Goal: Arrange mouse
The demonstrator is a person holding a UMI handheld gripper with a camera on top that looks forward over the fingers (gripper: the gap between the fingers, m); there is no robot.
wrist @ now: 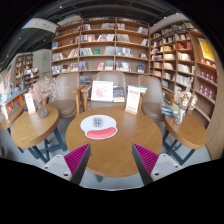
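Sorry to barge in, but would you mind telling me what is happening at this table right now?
A person is holding a handheld gripper above a round wooden table in a room lined with bookshelves. Its fingers are open and hold nothing. Beyond them, toward the far side of the table, a white mouse sits on a round red-and-white mat. Nothing has been grasped yet; the gripper is short of the mouse.
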